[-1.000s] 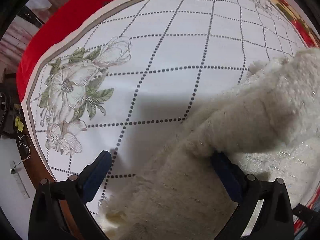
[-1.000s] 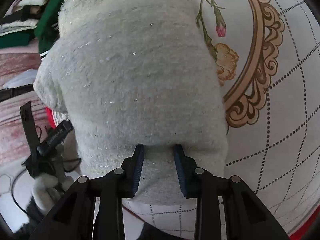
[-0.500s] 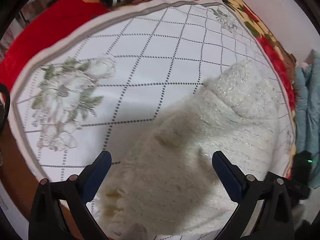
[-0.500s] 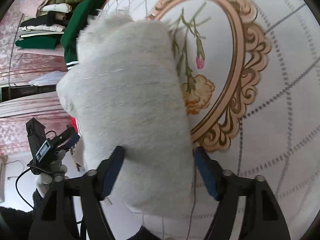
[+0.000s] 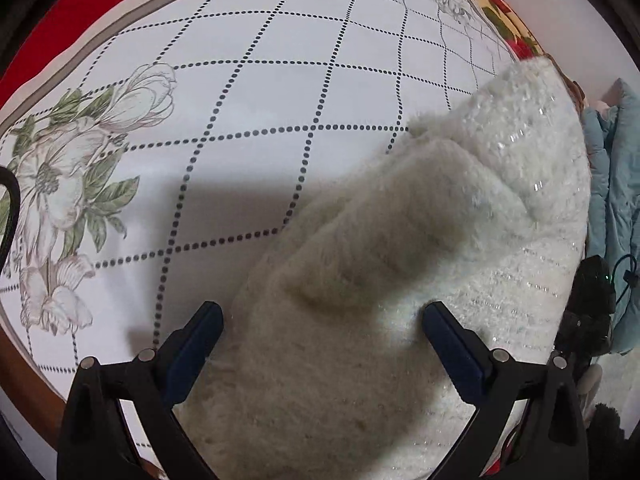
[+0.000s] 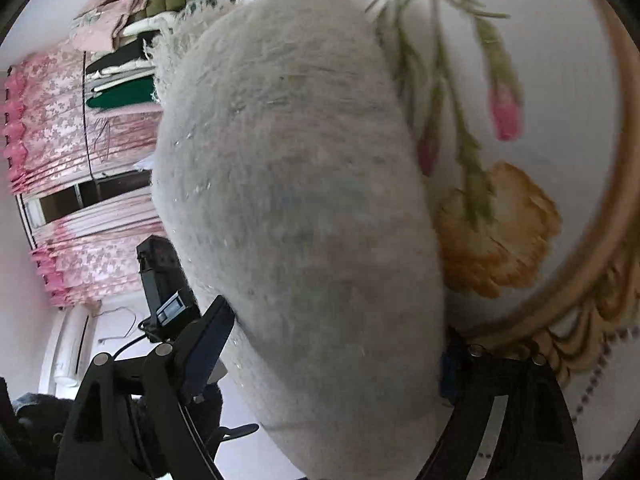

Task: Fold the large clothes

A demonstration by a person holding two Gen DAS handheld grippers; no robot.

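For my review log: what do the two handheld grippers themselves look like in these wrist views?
Both match. The left gripper has black plastic linkage arms with triangular cut-outs and silver pivot pins, ending in flat dark-blue padded fingers. The right gripper has the same black frame, silver pins and dark-blue fingers; its right finger is mostly hidden. No markings, hands or sleeves are visible on either.

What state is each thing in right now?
left hand-held gripper: open, fingers either side of the sweater, not clamped.
right hand-held gripper: open, sweater between the fingers.
fuzzy white sweater: bunched and folded over, lying on the bedspread.
bedspread: spread flat.
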